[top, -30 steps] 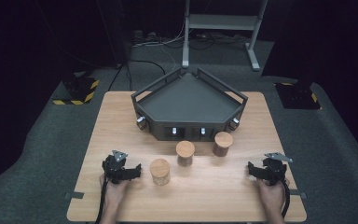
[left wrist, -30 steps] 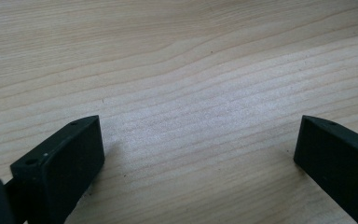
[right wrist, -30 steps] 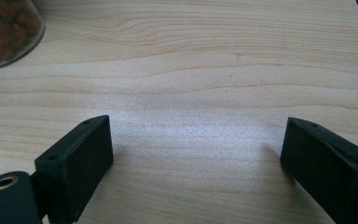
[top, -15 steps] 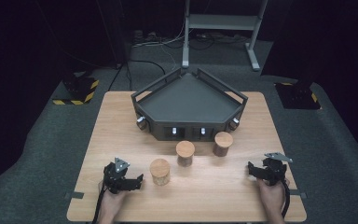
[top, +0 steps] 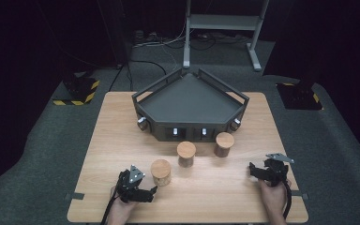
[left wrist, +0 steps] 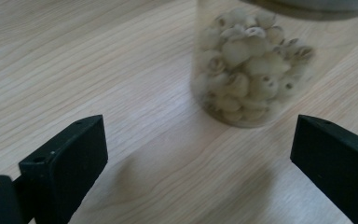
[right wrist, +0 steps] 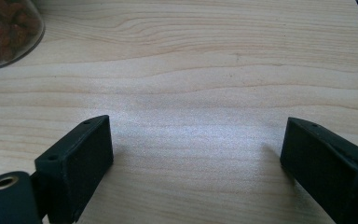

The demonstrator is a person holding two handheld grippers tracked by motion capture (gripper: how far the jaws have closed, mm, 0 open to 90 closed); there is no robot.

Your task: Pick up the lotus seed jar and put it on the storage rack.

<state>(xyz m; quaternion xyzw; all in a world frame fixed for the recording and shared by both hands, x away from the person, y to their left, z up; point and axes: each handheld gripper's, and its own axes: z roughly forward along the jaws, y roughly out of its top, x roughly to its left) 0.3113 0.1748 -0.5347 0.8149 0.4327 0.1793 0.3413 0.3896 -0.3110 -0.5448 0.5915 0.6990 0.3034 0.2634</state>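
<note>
Three glass jars with wooden lids stand in a diagonal row in front of a dark tray (top: 192, 101). My left gripper (top: 150, 193) lies open near the table's front edge, just left of the nearest jar (top: 161, 171) and pointing at it. In the left gripper view this jar (left wrist: 251, 70) holds pale round seeds and stands a little beyond the open left gripper (left wrist: 200, 154), right of centre. My right gripper (top: 253, 171) rests open at the front right, apart from the jars. In the right gripper view the right gripper (right wrist: 196, 154) has bare wood between its jaws, and a jar of reddish-brown bits (right wrist: 4, 32) shows at top left.
The middle jar (top: 186, 153) and the far right jar (top: 224, 143) stand close to the tray's front wall, which carries small knobs (top: 142, 123). The wooden table (top: 112, 140) sits on grey carpet. Floor stands (top: 77, 89) lie beyond the table.
My left gripper has moved toward the table's front edge and a little right, turning its jaws toward the nearest jar. The right gripper and the jars have stayed put.
</note>
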